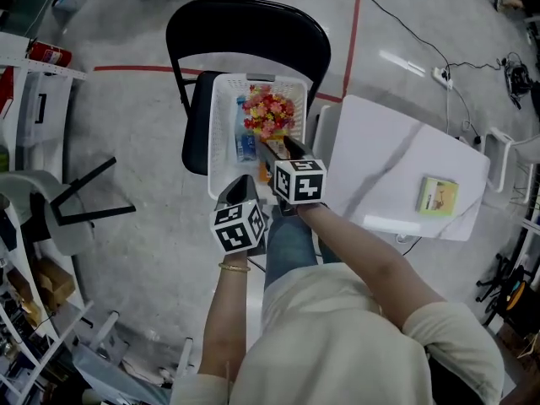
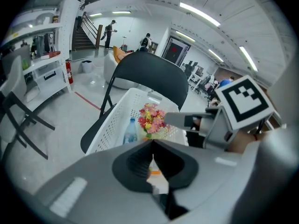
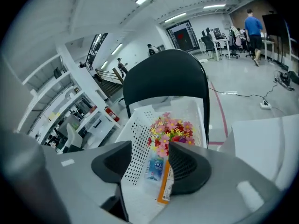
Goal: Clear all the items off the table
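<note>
head view, steeply down. white table [image 1: 380, 163] at right, marbled top, one item on it: a small yellow-green box [image 1: 437, 196] lying flat near the far right edge, well apart from both grippers. just left of the table stands a black folding chair [image 1: 245, 24]; a white perforated basket [image 1: 217, 133] sits on its seat. in the basket: a bunch of red, pink and yellow artificial flowers [image 1: 268, 112] at the far end, a clear water bottle [image 1: 246, 146] with a blue label lying beside them on the left, and an orange-edged flat packet [image 3: 164, 183] nearer the person, print too small to read. both grippers are over the near end of the basket, side by side, pointing down and away from the person. left gripper [image 2: 153, 146]: jaws pressed together, nothing between them; the basket rim, bottle and flowers show beyond the tips in the left gripper view, with the other gripper's marker cube at the right. right gripper [image 3: 149, 155]: jaws apart, pads touching nothing; the basket wall, bottle and packet are seen through the gap, lying below in the basket and clear of the pads. in the head view the right gripper's tips are farther out over the basket than the left's. grey floor [image 1: 143, 159] with a red taped line [image 1: 135, 68] running behind the chair; a fire extinguisher [image 1: 46, 55] by white shelving at upper left; a power strip [image 1: 439, 76] with cable on the floor beyond the table.
</note>
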`<state>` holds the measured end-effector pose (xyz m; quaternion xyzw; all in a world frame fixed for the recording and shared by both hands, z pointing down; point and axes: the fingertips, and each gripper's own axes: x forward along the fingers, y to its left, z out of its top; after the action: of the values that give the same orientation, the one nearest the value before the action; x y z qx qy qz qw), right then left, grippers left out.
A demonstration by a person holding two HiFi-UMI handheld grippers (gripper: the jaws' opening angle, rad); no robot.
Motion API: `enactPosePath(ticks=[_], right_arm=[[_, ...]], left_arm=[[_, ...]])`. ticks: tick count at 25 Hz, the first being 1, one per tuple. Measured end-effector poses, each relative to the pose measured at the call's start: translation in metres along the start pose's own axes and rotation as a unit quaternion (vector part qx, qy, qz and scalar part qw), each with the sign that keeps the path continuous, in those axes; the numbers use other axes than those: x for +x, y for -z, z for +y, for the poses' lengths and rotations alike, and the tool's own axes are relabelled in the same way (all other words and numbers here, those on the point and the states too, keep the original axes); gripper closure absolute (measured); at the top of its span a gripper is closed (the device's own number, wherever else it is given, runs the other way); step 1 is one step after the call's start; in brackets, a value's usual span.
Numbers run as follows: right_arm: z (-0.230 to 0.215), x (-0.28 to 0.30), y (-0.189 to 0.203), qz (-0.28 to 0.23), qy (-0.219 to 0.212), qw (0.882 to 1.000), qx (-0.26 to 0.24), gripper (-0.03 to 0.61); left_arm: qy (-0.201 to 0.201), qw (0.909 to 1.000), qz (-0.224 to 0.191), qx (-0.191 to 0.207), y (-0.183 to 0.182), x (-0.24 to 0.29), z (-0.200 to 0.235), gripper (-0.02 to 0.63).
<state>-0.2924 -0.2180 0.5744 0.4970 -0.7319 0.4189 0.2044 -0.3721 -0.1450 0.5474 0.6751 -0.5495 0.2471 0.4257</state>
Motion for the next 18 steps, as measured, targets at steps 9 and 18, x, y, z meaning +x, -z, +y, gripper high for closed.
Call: enactPosePath(ticks=[9, 18], right_arm=[[0.01, -0.054, -0.014, -0.015, -0.04, 0.998, -0.046, 0.58], [0.001, -0.107, -0.018, -0.018, -0.065, 0.994, -0.085, 0.58]], left_arm=[[0.01, 0.9999, -0.009, 0.0, 0.001, -0.011, -0.022, 0.604], [0.011, 0.9993, -0.025, 0.024, -0.004, -0.03, -0.053, 0.604]])
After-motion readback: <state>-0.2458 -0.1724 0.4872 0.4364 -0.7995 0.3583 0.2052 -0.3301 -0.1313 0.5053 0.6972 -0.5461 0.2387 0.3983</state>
